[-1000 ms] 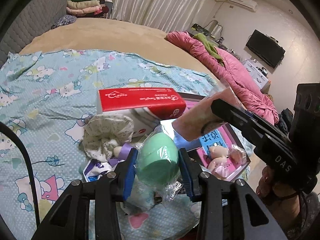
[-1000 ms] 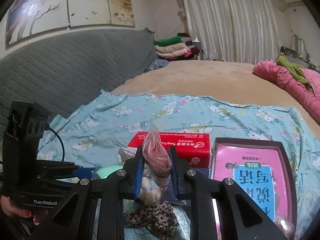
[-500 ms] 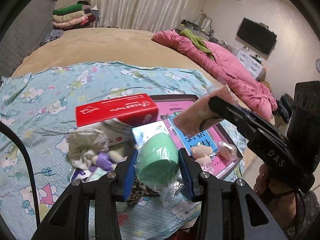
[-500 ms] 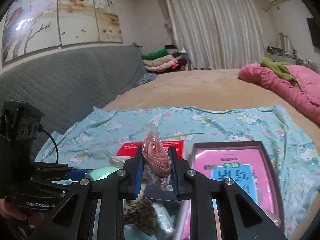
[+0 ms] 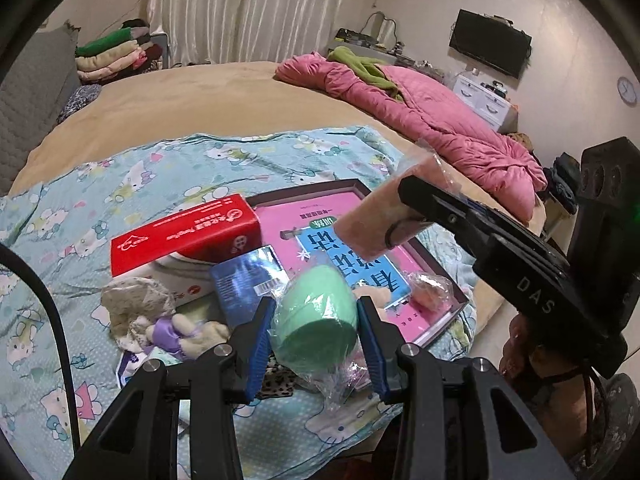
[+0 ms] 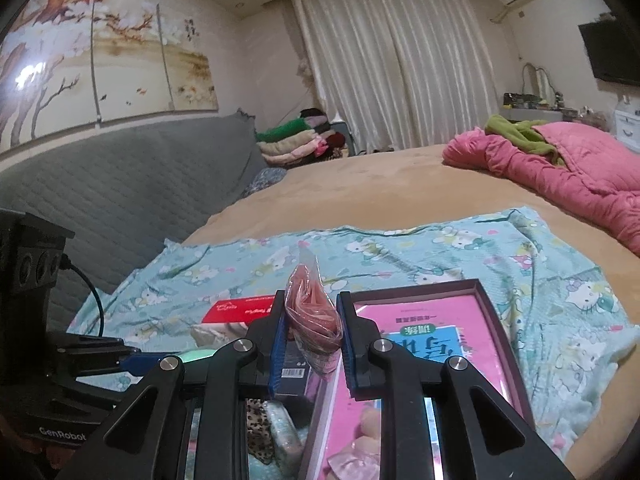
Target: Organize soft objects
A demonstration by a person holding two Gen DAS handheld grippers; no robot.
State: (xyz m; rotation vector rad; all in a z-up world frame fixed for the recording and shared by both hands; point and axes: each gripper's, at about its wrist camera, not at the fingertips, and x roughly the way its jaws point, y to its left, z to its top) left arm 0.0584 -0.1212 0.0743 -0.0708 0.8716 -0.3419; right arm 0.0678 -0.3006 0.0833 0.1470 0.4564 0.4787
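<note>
Our left gripper clamps a mint-green egg-shaped sponge in clear plastic wrap between its blue pads, held above the near edge of the dark-rimmed shallow box with a pink printed card. Our right gripper, whose black body reads "DAS" in the left view, pinches a peach-pink sponge in a crinkled clear bag over that box's left rim. The left gripper's body reads "GenRobot" in the right view. Left of the box lies a red rectangular tissue pack with white Chinese lettering, too small to read. The card's blue panel carries large white Chinese characters, upside down to us.
</note>
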